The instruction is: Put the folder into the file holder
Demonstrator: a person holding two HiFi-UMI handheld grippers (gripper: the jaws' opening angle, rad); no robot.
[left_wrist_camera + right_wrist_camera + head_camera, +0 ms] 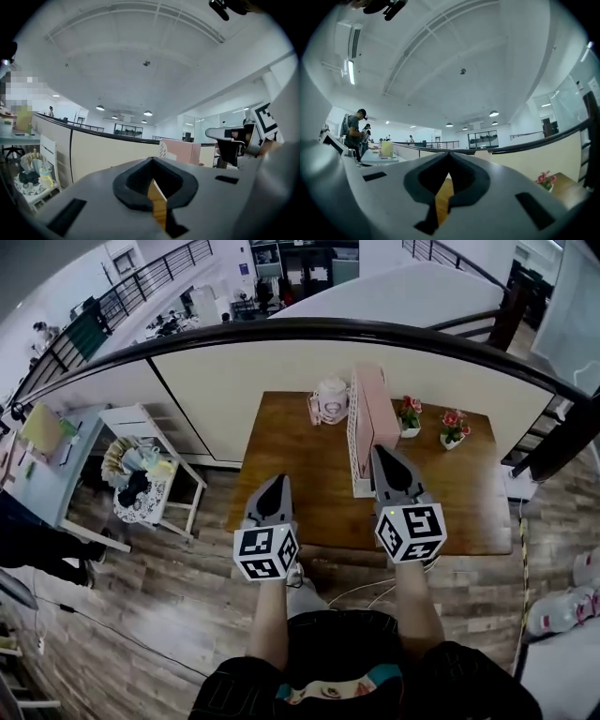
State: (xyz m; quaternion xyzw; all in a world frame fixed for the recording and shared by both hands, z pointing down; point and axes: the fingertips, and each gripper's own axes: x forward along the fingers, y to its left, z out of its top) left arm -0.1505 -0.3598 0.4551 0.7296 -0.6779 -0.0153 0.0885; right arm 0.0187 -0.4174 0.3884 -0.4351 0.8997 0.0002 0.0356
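Right gripper — jaws together — over wooden table, flowers at right

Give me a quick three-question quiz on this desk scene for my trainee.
1. How many flower pots stand on the wooden table?
2. True or false: the right claw grips the folder.
3. In the head view, the white file holder stands: A) left of the white jar; B) right of it; C) on the floor.
Key: 1) two; 2) false, the right claw is shut on nothing; 3) B.

Open-plan office: desks, balcony railings.
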